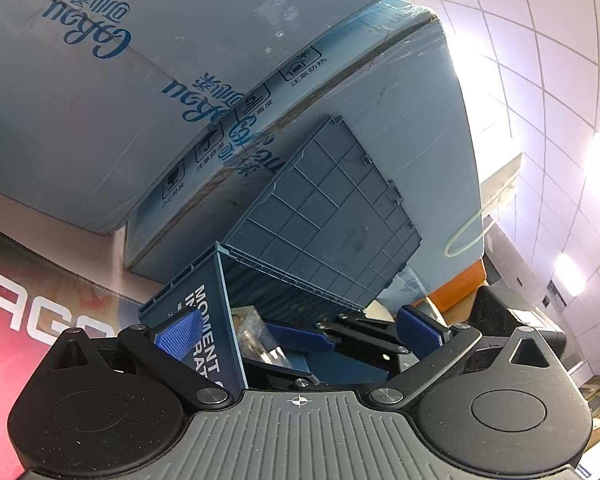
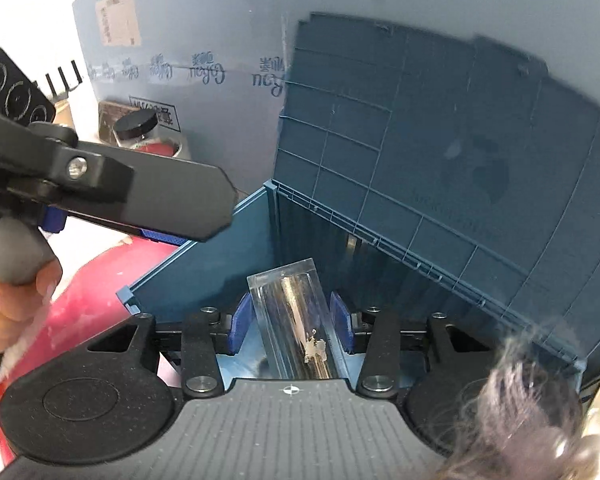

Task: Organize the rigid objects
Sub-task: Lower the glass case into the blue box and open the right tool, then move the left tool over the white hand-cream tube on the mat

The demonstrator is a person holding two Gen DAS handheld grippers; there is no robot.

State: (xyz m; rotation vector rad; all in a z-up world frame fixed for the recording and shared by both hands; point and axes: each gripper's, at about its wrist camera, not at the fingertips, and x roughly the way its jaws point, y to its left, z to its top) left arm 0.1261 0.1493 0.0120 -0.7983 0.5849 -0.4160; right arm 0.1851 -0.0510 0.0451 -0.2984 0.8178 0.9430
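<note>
An open blue plastic box stands on a red mat, its ribbed lid raised against a cardboard carton. A clear acrylic block with a metal piece inside it slants down into the box. My right gripper reaches into the box with the block between its blue pads; a thin gap shows at the pads, so it stands open. My left gripper is open wide beside the box wall, and one of its fingers hangs over the box's left edge. The block also shows in the left wrist view.
Pale blue cardboard cartons tower directly behind the box. A jar with a black lid stands at the back left. A person's hand holds the left gripper's handle. Hair intrudes at the lower right. The red mat spreads left.
</note>
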